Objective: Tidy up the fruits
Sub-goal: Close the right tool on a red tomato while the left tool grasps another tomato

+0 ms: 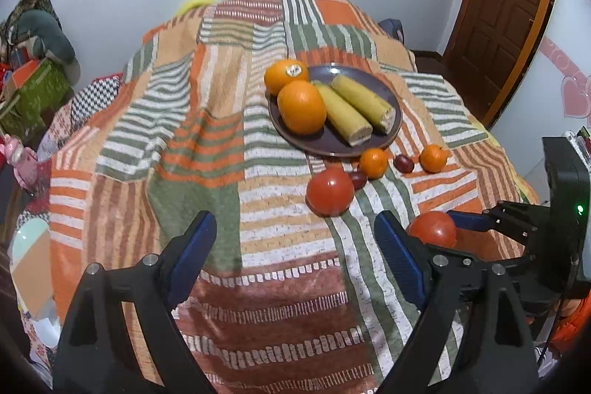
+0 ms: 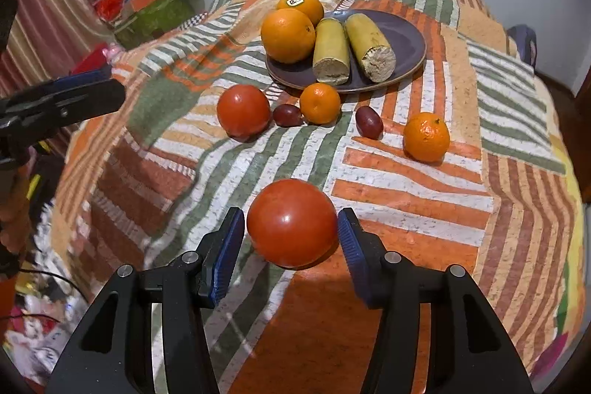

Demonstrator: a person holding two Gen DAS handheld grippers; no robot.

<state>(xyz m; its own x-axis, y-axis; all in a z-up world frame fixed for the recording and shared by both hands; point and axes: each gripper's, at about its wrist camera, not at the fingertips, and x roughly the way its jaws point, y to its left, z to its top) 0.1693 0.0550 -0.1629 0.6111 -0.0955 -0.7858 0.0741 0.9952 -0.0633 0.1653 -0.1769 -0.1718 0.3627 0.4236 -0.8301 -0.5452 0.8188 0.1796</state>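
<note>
A dark plate (image 2: 408,41) holds two oranges (image 2: 288,34) and two cut banana pieces (image 2: 332,50). On the cloth in front lie a tomato (image 2: 243,110), two mandarins (image 2: 320,103), (image 2: 426,136) and two dark grapes (image 2: 287,115). My right gripper (image 2: 291,233) is open, its blue pads on either side of a second tomato (image 2: 291,222) that rests on the cloth, small gaps showing. My left gripper (image 1: 295,246) is open and empty over the cloth, left of that tomato (image 1: 433,228). The plate (image 1: 391,95) lies ahead of it.
The fruit lies on a striped patchwork cloth (image 1: 207,143) over a raised rounded surface. Clutter and a green box (image 1: 33,87) stand at the left. A wooden door (image 1: 509,6) is at the back right.
</note>
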